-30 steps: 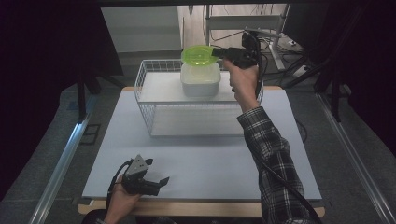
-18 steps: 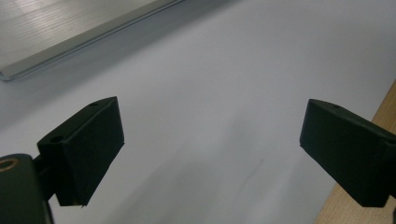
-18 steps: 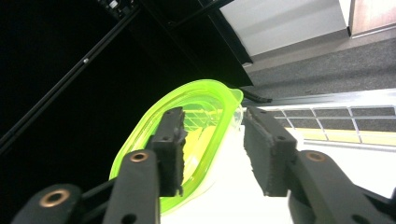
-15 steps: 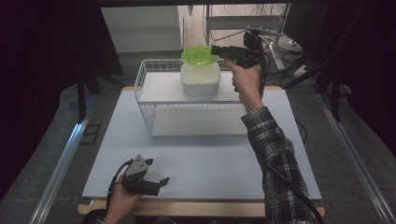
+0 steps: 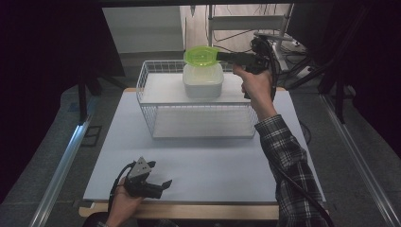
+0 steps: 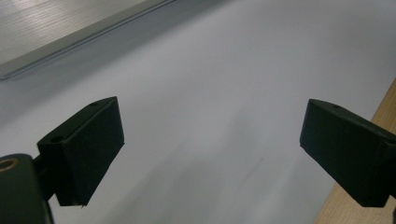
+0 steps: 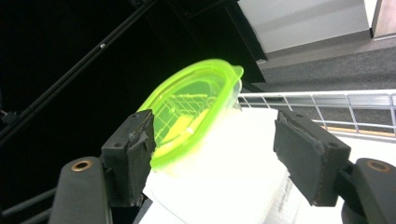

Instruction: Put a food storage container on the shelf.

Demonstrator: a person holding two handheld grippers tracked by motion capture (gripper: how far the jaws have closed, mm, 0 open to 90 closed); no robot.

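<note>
Green lid (image 7: 191, 109): askew atop white container (image 5: 203, 80), between spread jaws of right gripper (image 7: 212, 158), unheld. Seating appears unfinished. Left gripper (image 6: 210, 149): jaws wide apart, empty, over table (image 6: 224, 70).

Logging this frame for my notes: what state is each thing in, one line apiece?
Green lid: tilted, resting loose on the container, not sealed.
White container: upright on the wire rack's top shelf.
Wire rack: upright on the table.
Right gripper: open, fingers either side of the lid.
Left gripper: open, empty, low over the table.
</note>
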